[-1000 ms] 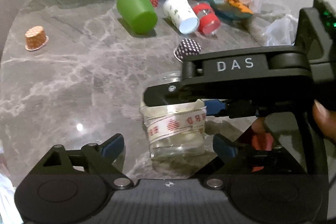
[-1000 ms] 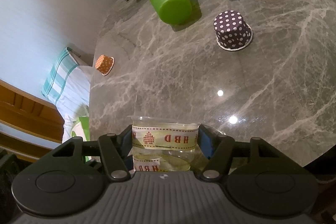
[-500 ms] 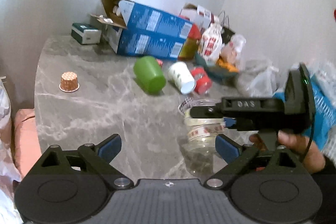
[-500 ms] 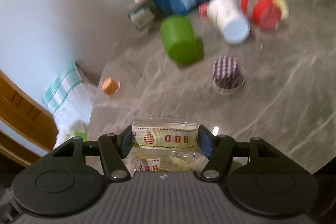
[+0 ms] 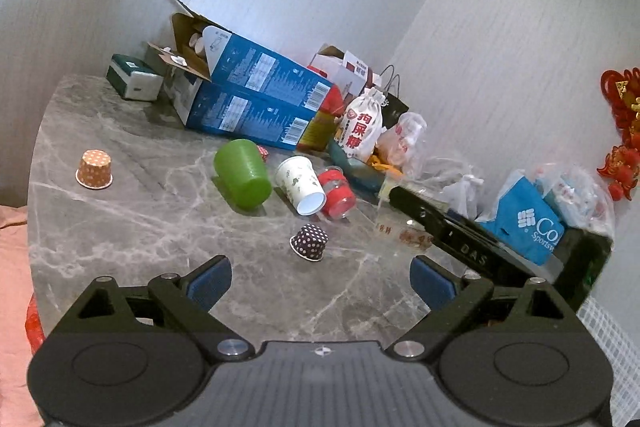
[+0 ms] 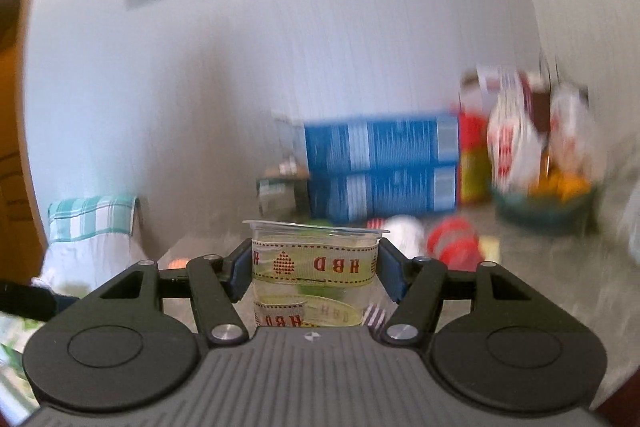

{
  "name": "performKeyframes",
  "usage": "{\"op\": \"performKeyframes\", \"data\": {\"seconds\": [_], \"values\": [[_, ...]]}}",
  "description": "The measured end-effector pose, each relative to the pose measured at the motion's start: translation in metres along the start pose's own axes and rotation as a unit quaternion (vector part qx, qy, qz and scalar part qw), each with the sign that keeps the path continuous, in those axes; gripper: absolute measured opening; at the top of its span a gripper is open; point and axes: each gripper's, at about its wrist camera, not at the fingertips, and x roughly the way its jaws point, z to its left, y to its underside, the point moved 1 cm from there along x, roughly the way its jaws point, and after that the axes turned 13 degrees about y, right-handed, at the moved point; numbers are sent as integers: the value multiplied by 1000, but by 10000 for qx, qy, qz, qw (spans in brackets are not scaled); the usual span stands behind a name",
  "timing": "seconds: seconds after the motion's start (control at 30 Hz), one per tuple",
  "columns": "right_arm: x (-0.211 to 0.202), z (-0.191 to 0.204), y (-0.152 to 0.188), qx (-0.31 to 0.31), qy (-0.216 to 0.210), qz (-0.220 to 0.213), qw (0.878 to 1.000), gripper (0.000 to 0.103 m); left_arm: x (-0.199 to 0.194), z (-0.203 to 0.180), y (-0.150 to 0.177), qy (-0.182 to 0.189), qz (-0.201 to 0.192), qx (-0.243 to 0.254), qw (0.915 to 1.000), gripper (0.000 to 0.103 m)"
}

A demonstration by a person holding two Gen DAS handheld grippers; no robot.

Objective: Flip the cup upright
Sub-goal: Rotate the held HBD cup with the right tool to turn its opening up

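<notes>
My right gripper (image 6: 314, 273) is shut on a clear plastic cup (image 6: 314, 263) with a cream "HBD" ribbon band, its rim pointing away from the camera. In the left wrist view the same cup (image 5: 394, 223) shows faintly, held above the marble table (image 5: 120, 227) at the right, with the right gripper's black body (image 5: 460, 239) tilted across it. My left gripper (image 5: 320, 279) is open and empty, pulled back over the table's near part.
On the table lie a green cup (image 5: 242, 173), a white patterned paper cup (image 5: 302, 185) and a red cup (image 5: 338, 193) on their sides. A dotted dark cupcake liner (image 5: 310, 242) and an orange one (image 5: 95, 169) sit upside down. Blue boxes (image 5: 256, 107) and bags line the back.
My right gripper has lifted the clear cup off the table and swung it, so its view now faces the wall. My left gripper has drawn back and up, still open.
</notes>
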Motion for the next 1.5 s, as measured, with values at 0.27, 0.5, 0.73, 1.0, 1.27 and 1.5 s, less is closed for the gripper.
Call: {"op": "performKeyframes", "data": {"seconds": [0.27, 0.5, 0.73, 1.0, 1.27, 1.5], "values": [[-14, -1, 22, -149, -26, -1170, 9930, 64, 2, 5, 5, 174, -112, -114, 9997, 97], [-9, 8, 72, -345, 277, -1648, 9853, 64, 9, 8, 11, 182, -52, -127, 9997, 97], [2, 12, 91, -225, 361, -1531, 9873, 64, 11, 16, 15, 176, -27, -304, 9994, 97], [2, 19, 109, -188, 351, -1519, 9876, 64, 10, 22, 19, 119, -85, -470, 9988, 97], [4, 26, 119, -211, 335, -1408, 9892, 65, 9, 27, 20, 87, -107, -530, 9985, 97], [5, 29, 122, -276, 289, -1332, 9903, 70, 9, 27, 20, 77, -103, -541, 9985, 97]]}}
